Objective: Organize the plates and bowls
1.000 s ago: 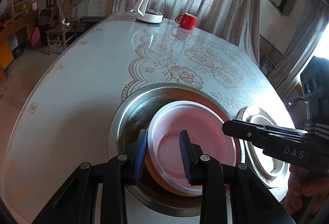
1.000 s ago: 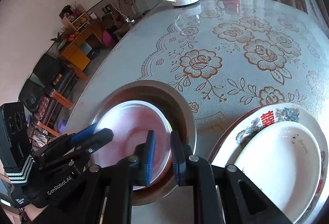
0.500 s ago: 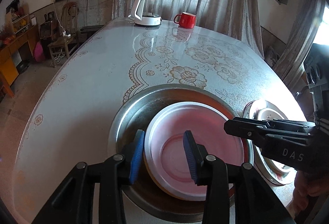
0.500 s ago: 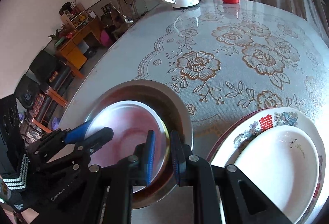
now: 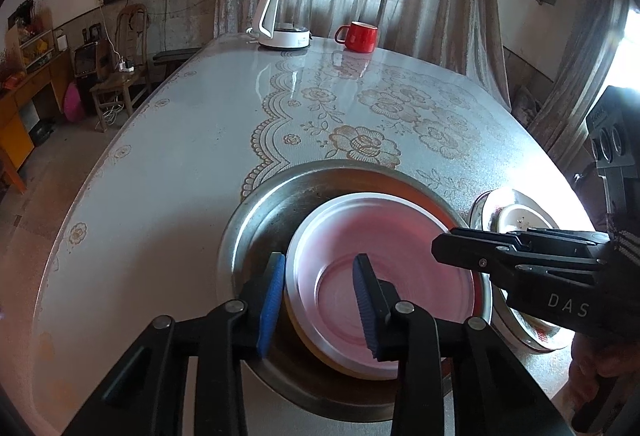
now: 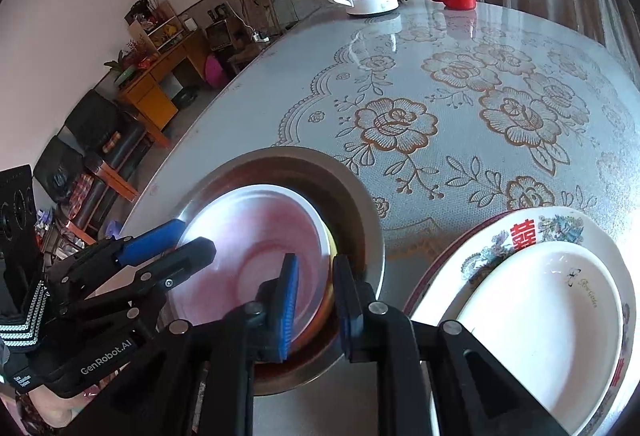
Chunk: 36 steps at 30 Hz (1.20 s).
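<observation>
Left gripper [image 5: 320, 292]: jaws closing astride near rim of pale pink round plate [image 5: 404, 268], not clamped.
Plate: inside wide steel basin [image 5: 256, 220].
Right gripper [image 6: 316, 300]: clenched on plate's right rim.
Far right: white plate [image 6: 544, 316] on flowered platter [image 6: 520, 232].

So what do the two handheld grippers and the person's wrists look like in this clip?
Both are black scissor-linkage grippers with silver pivot bolts and ribbed blue pads on the jaws. The left gripper bears white "GenRobot.AI" lettering on its side; the right gripper reads "DAS". Each has a black camera block at the rear. Black wrist straps with white chevron stripes are worn.
</observation>
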Tool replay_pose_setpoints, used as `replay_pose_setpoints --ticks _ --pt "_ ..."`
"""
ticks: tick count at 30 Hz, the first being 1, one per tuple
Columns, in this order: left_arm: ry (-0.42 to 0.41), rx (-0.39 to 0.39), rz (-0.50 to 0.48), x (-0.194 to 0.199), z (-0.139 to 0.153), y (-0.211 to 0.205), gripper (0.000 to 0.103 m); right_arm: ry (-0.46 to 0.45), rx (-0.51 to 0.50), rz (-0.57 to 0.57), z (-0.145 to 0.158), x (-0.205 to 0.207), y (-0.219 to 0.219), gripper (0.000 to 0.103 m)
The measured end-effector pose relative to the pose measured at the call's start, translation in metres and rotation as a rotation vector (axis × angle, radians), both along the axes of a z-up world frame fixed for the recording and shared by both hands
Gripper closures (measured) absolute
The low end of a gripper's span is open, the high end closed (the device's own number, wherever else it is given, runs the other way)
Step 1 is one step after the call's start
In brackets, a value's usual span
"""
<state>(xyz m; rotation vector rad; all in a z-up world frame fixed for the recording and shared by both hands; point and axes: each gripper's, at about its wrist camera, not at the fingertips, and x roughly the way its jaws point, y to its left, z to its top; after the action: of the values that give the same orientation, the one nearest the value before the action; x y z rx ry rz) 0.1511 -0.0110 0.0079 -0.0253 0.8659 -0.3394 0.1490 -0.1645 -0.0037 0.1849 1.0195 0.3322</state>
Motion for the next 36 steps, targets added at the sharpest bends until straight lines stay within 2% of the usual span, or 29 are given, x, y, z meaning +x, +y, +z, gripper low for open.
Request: replay_pose_setpoints --ticks 3,9,14,18,20,22,24,26,29,36 --pt "-0.003 0.000 0.005 0.002 -0.001 -0.002 0.068 -0.023 -0.039 -0.006 -0.002 0.004 0.004 0.092" --pt "-0.003 -0.001 0.020 0.007 -0.001 -0.001 0.067 -0.025 -0.019 -0.031 -0.005 0.014 0.002 0.092" --pt "-0.028 -0.004 0.024 0.000 0.005 0.001 0.048 -0.014 0.093 -0.062 -0.003 0.009 -0.008 0.088" --pt "-0.041 -0.015 0.035 -0.003 0.010 0.004 0.039 -0.051 0.134 -0.091 0.005 -0.003 -0.016 0.086" --pt "-0.044 -0.022 0.047 -0.005 0.011 0.007 0.032 -0.063 0.158 -0.107 0.010 -0.009 -0.019 0.085" --pt "-0.046 -0.032 0.059 -0.007 0.012 0.010 0.032 -0.073 0.167 -0.119 0.014 -0.014 -0.023 0.085" --pt "-0.049 -0.052 0.075 -0.010 0.014 0.015 0.026 -0.075 0.167 -0.135 0.016 -0.018 -0.027 0.085" --pt "-0.060 -0.066 0.100 -0.014 0.016 0.020 0.012 -0.075 0.175 -0.147 0.017 -0.023 -0.031 0.084" --pt "-0.064 -0.083 0.124 -0.016 0.019 0.027 0.009 -0.070 0.190 -0.159 0.017 -0.030 -0.036 0.076" --pt "-0.061 -0.085 0.163 -0.021 0.018 0.037 0.003 -0.048 0.224 -0.182 0.009 -0.042 -0.043 0.076"
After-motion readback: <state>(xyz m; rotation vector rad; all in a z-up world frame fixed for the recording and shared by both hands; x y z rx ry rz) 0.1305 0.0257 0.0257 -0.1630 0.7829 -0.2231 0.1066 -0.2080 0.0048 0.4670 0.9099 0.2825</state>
